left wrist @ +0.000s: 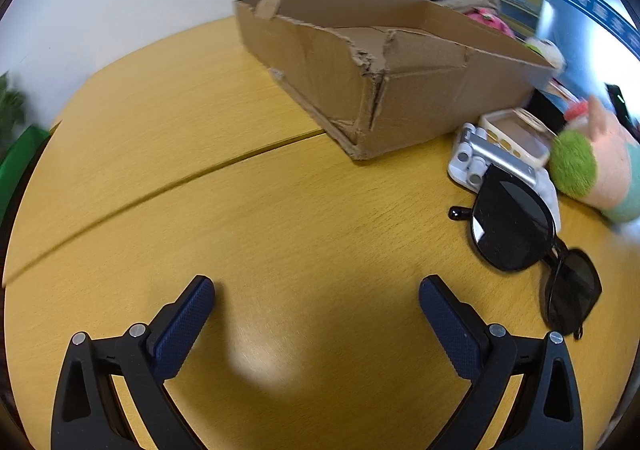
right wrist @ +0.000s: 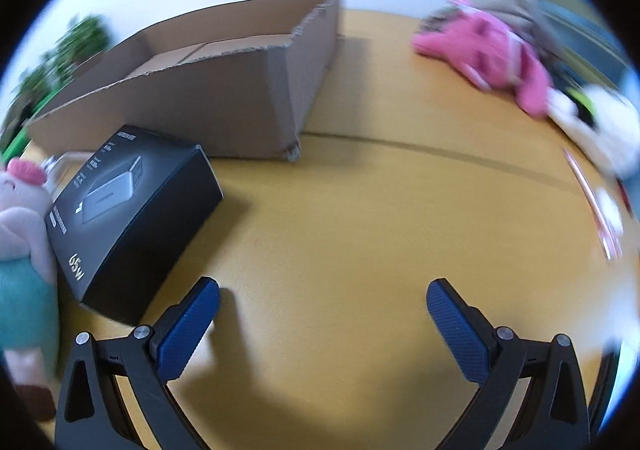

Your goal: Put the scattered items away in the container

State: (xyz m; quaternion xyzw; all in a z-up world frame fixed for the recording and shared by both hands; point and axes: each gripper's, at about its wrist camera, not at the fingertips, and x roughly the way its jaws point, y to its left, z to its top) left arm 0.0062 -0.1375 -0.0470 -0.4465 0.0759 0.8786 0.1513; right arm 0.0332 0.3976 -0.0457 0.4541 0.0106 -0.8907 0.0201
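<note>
The left gripper (left wrist: 316, 290) stands spread wide over the yellow wooden tabletop (left wrist: 248, 218), its blue ribbed pads (left wrist: 188, 324) gripping nothing and touching nothing. The right gripper (right wrist: 323, 292) is likewise spread wide and empty above the same tabletop (right wrist: 340, 230). The torn-edged shallow brown cardboard box (left wrist: 384, 78) serves as landmark: in the left wrist view it lies ahead of the left gripper, across a seam in the tabletop, with bare wood between the two. Just to the right of the box's near corner sits a white and silver plastic gadget with small round posts (left wrist: 484, 158), and touching it on the near side lies a pair of black-framed dark-lensed sunglasses (left wrist: 528, 234). A plush pig toy with a green fuzzy patch and teal clothing (left wrist: 600, 170) lies right of the gadget. In the right wrist view, the box (right wrist: 224, 98) stands ahead and left of the right gripper, a black rectangular charger carton printed "65W" (right wrist: 132, 218) lies near its front wall, and the plush pig (right wrist: 22, 250) presses against that carton's left side. Right of the box, well apart, lies a blurred pink plush toy (right wrist: 492, 58).
</note>
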